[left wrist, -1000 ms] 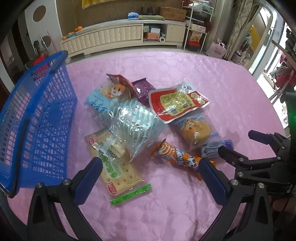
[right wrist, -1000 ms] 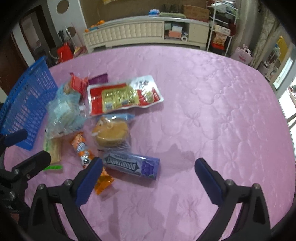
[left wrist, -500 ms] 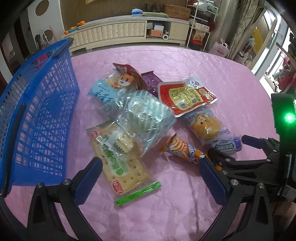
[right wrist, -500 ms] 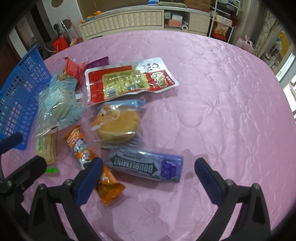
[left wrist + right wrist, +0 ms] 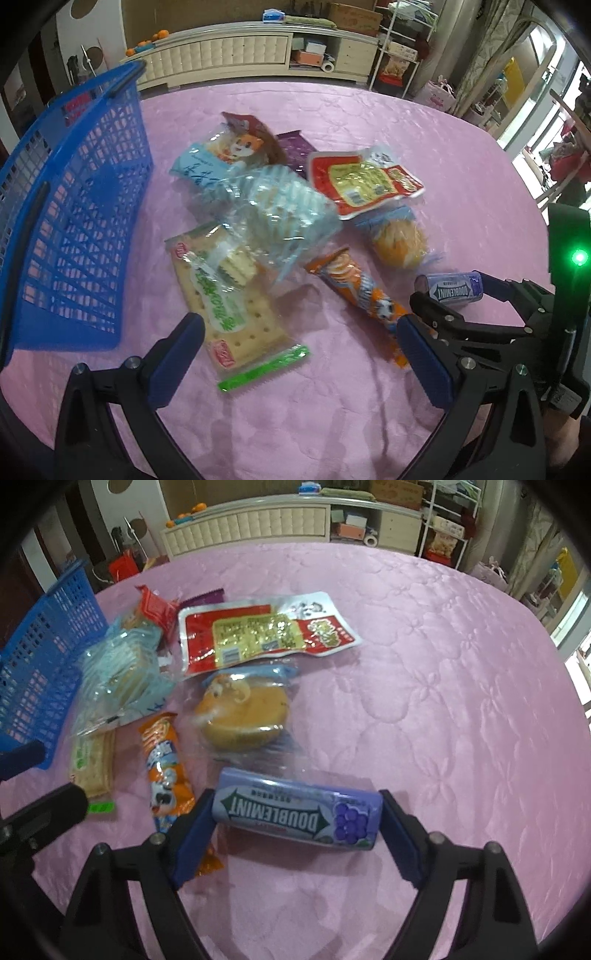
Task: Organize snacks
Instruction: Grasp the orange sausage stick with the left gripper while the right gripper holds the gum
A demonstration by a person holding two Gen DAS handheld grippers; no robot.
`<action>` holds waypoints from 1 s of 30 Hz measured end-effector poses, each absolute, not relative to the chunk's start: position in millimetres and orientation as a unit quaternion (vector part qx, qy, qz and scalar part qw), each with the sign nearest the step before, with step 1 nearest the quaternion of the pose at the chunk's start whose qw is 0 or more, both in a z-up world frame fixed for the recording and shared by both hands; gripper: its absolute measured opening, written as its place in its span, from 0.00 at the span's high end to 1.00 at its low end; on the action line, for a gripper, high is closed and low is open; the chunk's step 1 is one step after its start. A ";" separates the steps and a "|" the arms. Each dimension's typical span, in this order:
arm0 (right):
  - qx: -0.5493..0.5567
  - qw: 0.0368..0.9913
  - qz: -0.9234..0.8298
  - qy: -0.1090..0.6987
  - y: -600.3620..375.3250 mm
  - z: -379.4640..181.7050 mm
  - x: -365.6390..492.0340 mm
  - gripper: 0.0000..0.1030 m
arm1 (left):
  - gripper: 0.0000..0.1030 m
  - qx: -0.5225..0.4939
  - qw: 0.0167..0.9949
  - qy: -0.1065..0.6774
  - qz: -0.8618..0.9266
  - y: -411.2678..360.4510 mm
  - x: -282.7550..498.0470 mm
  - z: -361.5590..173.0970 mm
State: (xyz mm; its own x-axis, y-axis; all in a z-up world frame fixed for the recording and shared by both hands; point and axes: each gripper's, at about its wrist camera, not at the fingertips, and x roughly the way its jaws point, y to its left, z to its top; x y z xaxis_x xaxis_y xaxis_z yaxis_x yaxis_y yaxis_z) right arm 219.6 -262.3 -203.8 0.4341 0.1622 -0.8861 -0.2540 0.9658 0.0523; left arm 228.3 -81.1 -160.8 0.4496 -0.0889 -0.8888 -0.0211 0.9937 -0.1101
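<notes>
Progress: none of the snacks is in the blue plastic lattice basket [image 5: 70, 206] that I can see; through the visible wall no packet shows, though its far side is out of frame. All packets lie on the round table under the pink quilted cloth [image 5: 424, 672], grouped toward the table's left side, next to the basket.

Largest to smallest, still to be moved: the red-and-yellow vacuum pouch [image 5: 258, 635]; the clear bag of pale-blue-striped biscuits [image 5: 273, 210]; the flat cracker pack with green end strip [image 5: 229, 295]; the round bun in clear wrap [image 5: 243, 712]; the orange cartoon-printed stick packet [image 5: 166, 768]; the purple Doublemint gum box [image 5: 295, 816].

My right tongs [image 5: 295, 827] are closing, jaws bracketing the gum box end to end; I judge the pads are at its ends but not firmly clamped. My left tongs [image 5: 299, 354] stand wide and hold nothing, over the cracker pack's near end.

Clearance: the right half and far edge of the table are bare. The stick packet lies just beside my right tongs' left finger [image 5: 192, 834].
</notes>
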 end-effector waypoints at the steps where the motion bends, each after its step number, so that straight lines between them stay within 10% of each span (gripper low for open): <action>1: -0.040 0.848 0.123 0.515 -266.8 -200.5 217.6 0.16 | 0.00 -0.051 0.849 0.525 -0.021 -85.4 228.0 -159.4; 9: 0.000 0.858 0.122 0.499 -307.9 -189.2 209.5 0.16 | 0.00 -0.043 0.844 0.533 -0.025 -119.5 233.9 -155.6; 30: 0.034 0.857 0.139 0.495 -337.0 -193.6 211.2 0.16 | 0.67 -0.007 0.800 0.600 0.001 -163.7 280.6 -213.5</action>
State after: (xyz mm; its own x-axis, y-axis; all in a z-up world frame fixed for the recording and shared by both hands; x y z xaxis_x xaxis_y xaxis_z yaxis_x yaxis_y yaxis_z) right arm 211.2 -337.0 -193.6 0.4716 0.2719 -0.8389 -0.2036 0.9592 0.1964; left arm 280.6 -163.7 -213.5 0.2789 -0.0067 -0.9603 -0.0090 0.9999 -0.0096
